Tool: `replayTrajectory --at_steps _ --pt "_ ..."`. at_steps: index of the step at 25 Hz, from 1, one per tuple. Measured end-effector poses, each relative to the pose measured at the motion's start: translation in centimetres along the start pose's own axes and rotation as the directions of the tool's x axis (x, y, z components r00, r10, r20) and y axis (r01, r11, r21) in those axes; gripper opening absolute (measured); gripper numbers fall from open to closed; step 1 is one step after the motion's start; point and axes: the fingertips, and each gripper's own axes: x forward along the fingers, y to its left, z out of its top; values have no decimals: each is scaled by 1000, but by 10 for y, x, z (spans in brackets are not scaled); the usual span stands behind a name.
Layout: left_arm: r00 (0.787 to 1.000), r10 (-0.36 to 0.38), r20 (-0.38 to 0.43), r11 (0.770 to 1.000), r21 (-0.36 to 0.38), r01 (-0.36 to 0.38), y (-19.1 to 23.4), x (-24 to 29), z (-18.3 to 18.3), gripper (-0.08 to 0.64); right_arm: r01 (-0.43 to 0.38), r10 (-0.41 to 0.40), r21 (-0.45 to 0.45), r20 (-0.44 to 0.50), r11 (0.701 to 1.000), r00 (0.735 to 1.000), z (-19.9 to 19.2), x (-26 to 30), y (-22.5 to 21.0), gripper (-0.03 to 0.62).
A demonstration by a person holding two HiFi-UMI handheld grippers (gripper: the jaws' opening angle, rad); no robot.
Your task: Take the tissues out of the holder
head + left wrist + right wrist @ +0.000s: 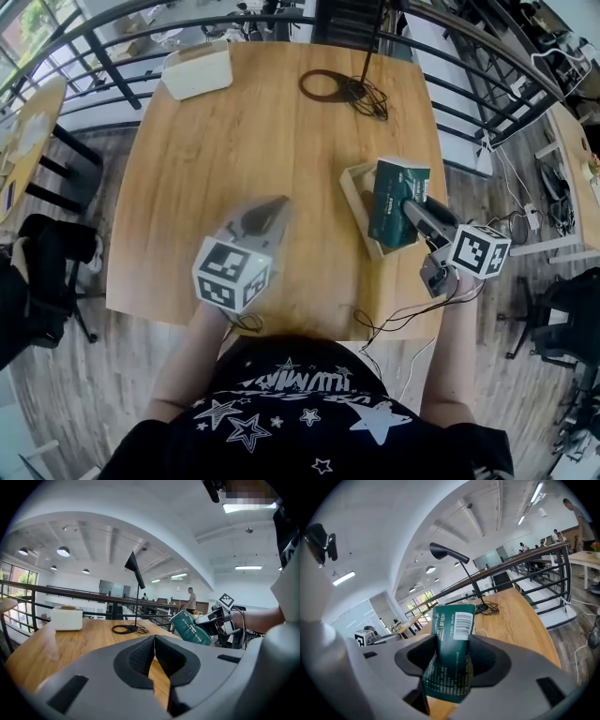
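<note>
A dark green tissue pack [396,199] is tilted up out of the wooden holder [355,190] at the table's right side. My right gripper [411,208] is shut on the pack's near end. In the right gripper view the pack [451,644] fills the gap between the jaws, barcode end pointing away. My left gripper [270,212] hovers over the table's middle, left of the holder, shut with nothing in it. In the left gripper view its pads [142,654] meet at the tips, and the pack [189,628] shows at the right.
A white box-shaped appliance [197,71] stands at the table's far left corner. A black cable coil and lamp stand [341,88] sit at the far middle. A metal railing [112,56] runs behind the table. Cables hang off the near right edge.
</note>
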Motion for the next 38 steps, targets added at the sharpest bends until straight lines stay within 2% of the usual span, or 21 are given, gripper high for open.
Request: replayTrajectory --at_steps 5,8,11,14,24,35,38 --pt "1000 17 16 1000 -8 -17 1 -36 -4 14 -54 53 23 49 998 997 -9 -12 40 234" --pt "1000 26 16 999 -22 -26 6 -60 -10 14 -127 117 110 95 986 989 -18 -10 66 234" --pt "999 29 13 1000 -4 -29 3 -82 -15 14 -255 225 235 149 938 963 -33 -6 103 233" --pt "999 30 10 1000 0 -30 -3 -103 -21 14 -338 294 297 182 893 938 -56 -9 132 233" --pt "999 38 5 999 -22 -38 -26 -197 -67 14 -407 352 381 207 830 913 -141 -38 209 233" --pt "1000 -13 -8 999 -31 13 -48 -251 -88 14 -459 358 477 291 750 887 -180 -79 271 233" --pt "1000 -25 -7 999 -38 25 -57 -261 -93 14 -463 354 482 305 744 884 -188 -91 278 233"
